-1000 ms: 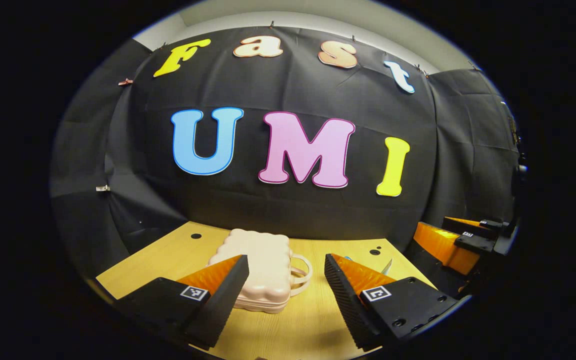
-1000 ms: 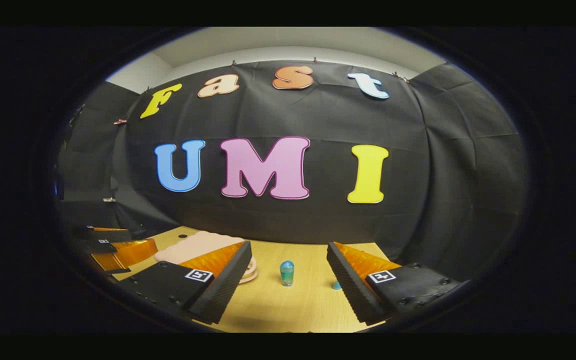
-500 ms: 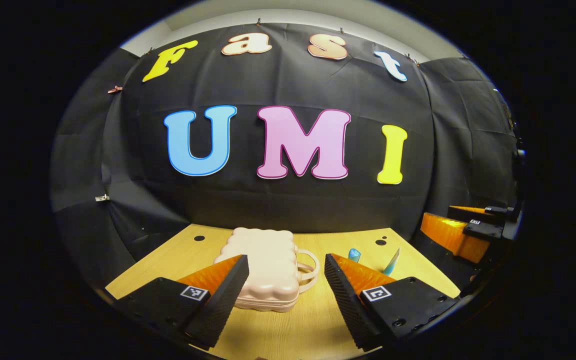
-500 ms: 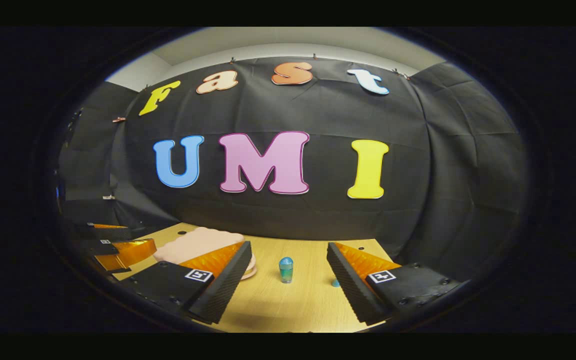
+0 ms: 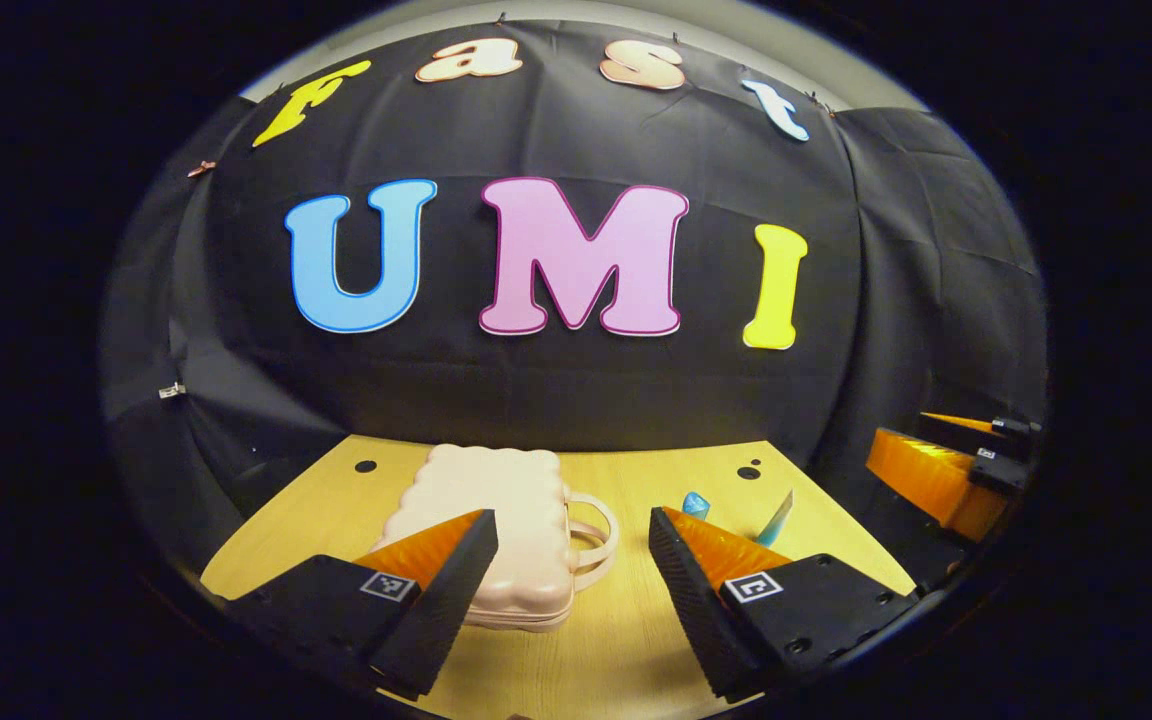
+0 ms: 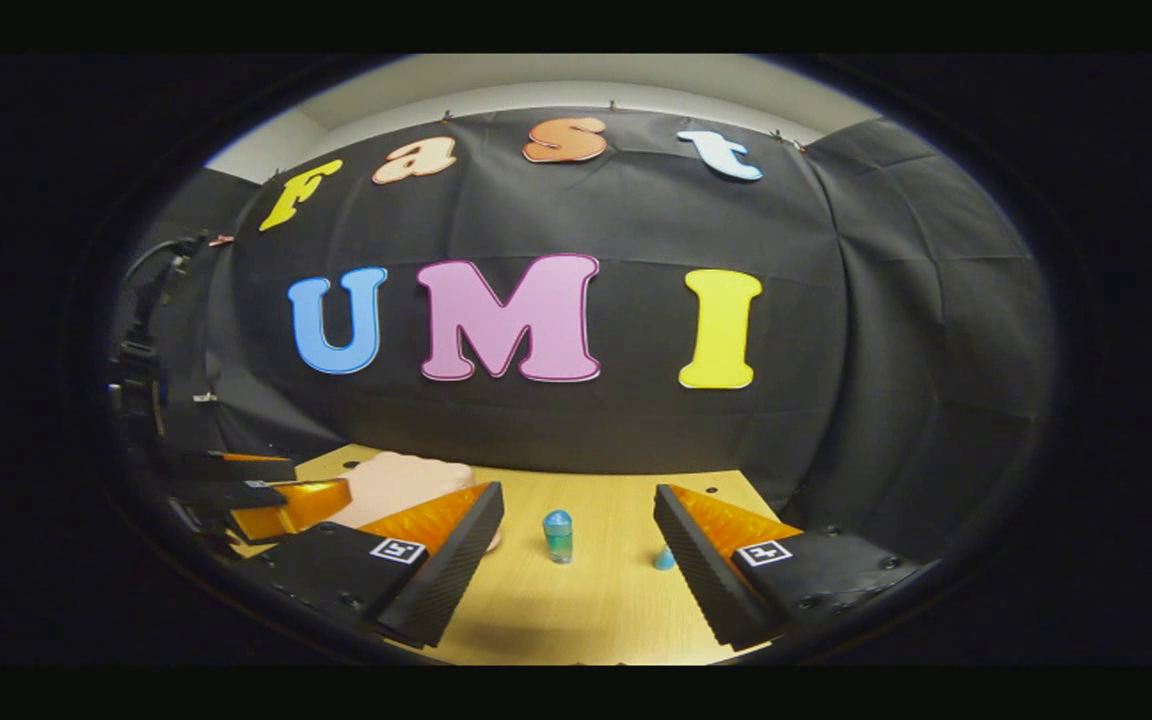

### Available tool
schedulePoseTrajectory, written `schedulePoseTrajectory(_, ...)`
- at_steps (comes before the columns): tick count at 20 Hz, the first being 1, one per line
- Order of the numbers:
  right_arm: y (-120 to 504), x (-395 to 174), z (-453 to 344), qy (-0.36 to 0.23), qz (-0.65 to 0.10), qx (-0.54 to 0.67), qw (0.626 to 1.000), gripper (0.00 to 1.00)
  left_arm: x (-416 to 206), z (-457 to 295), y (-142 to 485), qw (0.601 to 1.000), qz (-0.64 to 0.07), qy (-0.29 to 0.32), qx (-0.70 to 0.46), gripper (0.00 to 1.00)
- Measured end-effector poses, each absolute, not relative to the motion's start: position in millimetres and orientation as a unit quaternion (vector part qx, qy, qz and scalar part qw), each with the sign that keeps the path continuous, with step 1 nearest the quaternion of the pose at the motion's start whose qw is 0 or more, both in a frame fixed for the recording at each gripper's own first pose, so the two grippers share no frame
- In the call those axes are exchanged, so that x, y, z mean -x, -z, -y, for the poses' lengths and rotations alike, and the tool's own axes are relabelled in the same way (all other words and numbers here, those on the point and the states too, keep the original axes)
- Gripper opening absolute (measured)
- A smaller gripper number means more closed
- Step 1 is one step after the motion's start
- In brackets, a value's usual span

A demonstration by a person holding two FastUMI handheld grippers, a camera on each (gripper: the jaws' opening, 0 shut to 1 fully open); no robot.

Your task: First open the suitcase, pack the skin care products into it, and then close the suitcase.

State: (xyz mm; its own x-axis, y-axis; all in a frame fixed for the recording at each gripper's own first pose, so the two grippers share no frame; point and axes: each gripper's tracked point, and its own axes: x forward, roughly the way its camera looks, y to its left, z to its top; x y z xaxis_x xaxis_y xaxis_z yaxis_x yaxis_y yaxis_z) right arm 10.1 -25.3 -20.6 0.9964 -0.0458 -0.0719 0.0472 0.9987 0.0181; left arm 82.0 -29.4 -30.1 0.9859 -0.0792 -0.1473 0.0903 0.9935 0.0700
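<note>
Left hand-held gripper (image 5: 573,560) wide open, empty, before closed suitcase (image 5: 496,525) lying flat, handle rightward.

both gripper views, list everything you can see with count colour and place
suitcase: 1, pale pink, shut, lying flat on the table ahead of the left gripper, handle toward the bottle
bottle: 1, teal with blue cap, upright, mid-table ahead of the right gripper
tube: 1, light blue, right of the bottle; how it rests cannot be told
table: 1, light wood, a few dark holes near the far edge
left gripper: 1, open, over the near edge, aimed at the suitcase handle
right gripper: 1, open, aimed at the bottle
</note>
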Motion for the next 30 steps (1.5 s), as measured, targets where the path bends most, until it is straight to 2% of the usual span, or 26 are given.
schedulePoseTrajectory(4, 32, -10, 41, 0.033, -0.045, 0.008, 0.998, 0.96, -141, 61, 51, 0.991, -0.106, 0.071, -0.051, 0.96)
schedulePoseTrajectory(8, 47, -13, 57, 0.045, -0.059, 0.008, 0.997, 0.96, -196, 82, 96, 0.982, -0.171, 0.077, -0.020, 0.96)
schedulePoseTrajectory(11, 65, -16, 68, 0.056, -0.081, -0.003, 0.995, 0.96, -229, 88, 134, 0.975, -0.213, 0.061, -0.012, 0.96)
schedulePoseTrajectory(13, 80, -16, 78, 0.066, -0.105, -0.012, 0.992, 0.96, -251, 89, 152, 0.973, -0.226, 0.047, -0.011, 0.92)
schedulePoseTrajectory(17, 105, -14, 94, 0.083, -0.137, -0.020, 0.987, 0.96, -281, 88, 178, 0.968, -0.251, 0.022, -0.013, 0.91)
schedulePoseTrajectory(18, 112, -13, 97, 0.086, -0.147, -0.016, 0.985, 0.96, -286, 86, 184, 0.966, -0.257, 0.016, -0.012, 0.85)
schedulePoseTrajectory(19, 117, -12, 100, 0.087, -0.155, -0.014, 0.984, 0.96, -291, 82, 186, 0.966, -0.259, 0.008, -0.008, 0.89)
schedulePoseTrajectory(23, 124, -12, 98, 0.085, -0.164, -0.017, 0.983, 0.96, -312, 77, 203, 0.961, -0.276, -0.007, 0.008, 0.64)
schedulePoseTrajectory(24, 125, -12, 96, 0.083, -0.166, -0.015, 0.983, 0.96, -315, 80, 206, 0.959, -0.282, 0.002, 0.012, 0.65)
schedulePoseTrajectory(25, 126, -12, 95, 0.081, -0.167, -0.014, 0.983, 0.96, -316, 84, 207, 0.958, -0.287, 0.013, 0.019, 0.60)
schedulePoseTrajectory(27, 127, -13, 94, 0.079, -0.168, -0.015, 0.983, 0.96, -320, 68, 211, 0.958, -0.286, -0.016, 0.010, 0.51)
schedulePoseTrajectory(28, 127, -14, 93, 0.080, -0.168, -0.016, 0.982, 0.96, -318, 67, 211, 0.955, -0.294, -0.016, 0.018, 0.32)
schedulePoseTrajectory(29, 129, -13, 94, 0.081, -0.170, -0.019, 0.982, 0.96, -315, 70, 211, 0.951, -0.308, -0.004, 0.015, 0.19)
schedulePoseTrajectory(30, 129, -13, 95, 0.082, -0.170, -0.022, 0.982, 0.96, -313, 70, 206, 0.950, -0.311, 0.005, 0.014, 0.18)
